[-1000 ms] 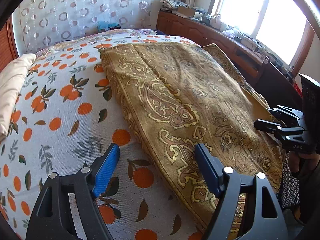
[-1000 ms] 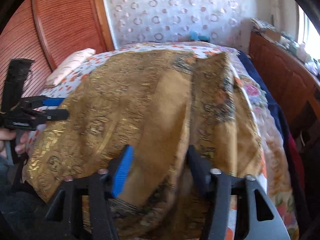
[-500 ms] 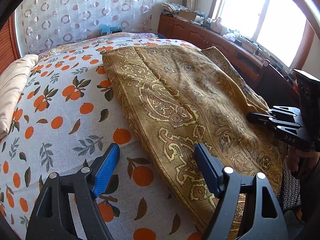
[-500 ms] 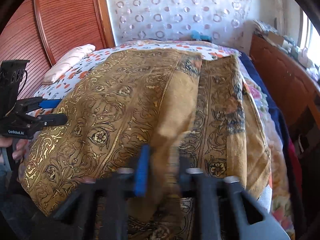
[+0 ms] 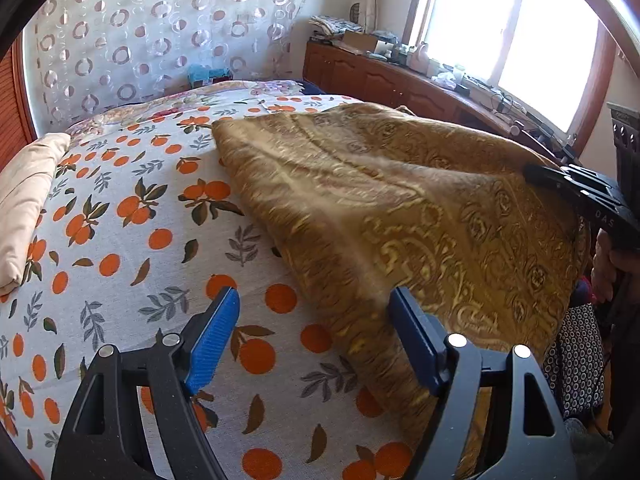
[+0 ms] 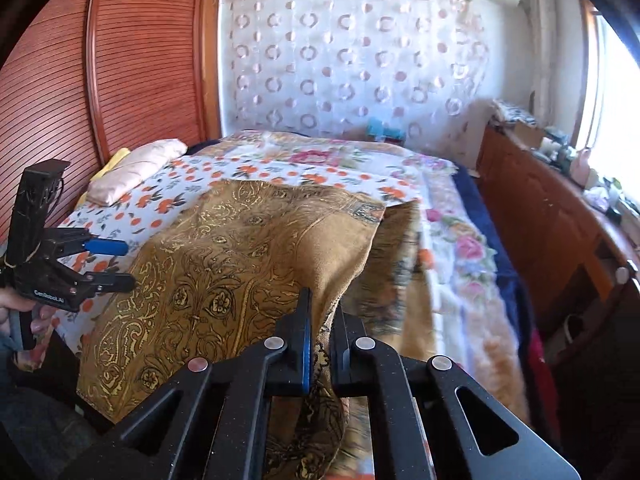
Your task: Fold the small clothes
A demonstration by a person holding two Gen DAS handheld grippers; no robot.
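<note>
while the right tool was clamped on a bunched edge of the gold paisley cloth, the left tool sat wide apart and gripped nothing, its blue pads over the orange-print bedsheet. key relation: in the left wrist view the cloth's near left edge ran from about 5 o'clock up to 11 o'clock, and only the right-hand pad overlapped that edge; the rest of the cloth lay toward 1–2 o'clock of the left tool. so the free edge was just beside the left tool, and the left side was the nearer one for the next grab, my guess. cloth's long axis ran away from the person up the bed.

cloth looked heavy-ish, woven, gold-on-brown pattern. right side was lifted and tented toward the right tool, with a flap hanging behind it at about 1 o'clock in the right wrist view, blurred. left half lay flat on the bed. pillow sat well apart at 9 o'clock.
</note>
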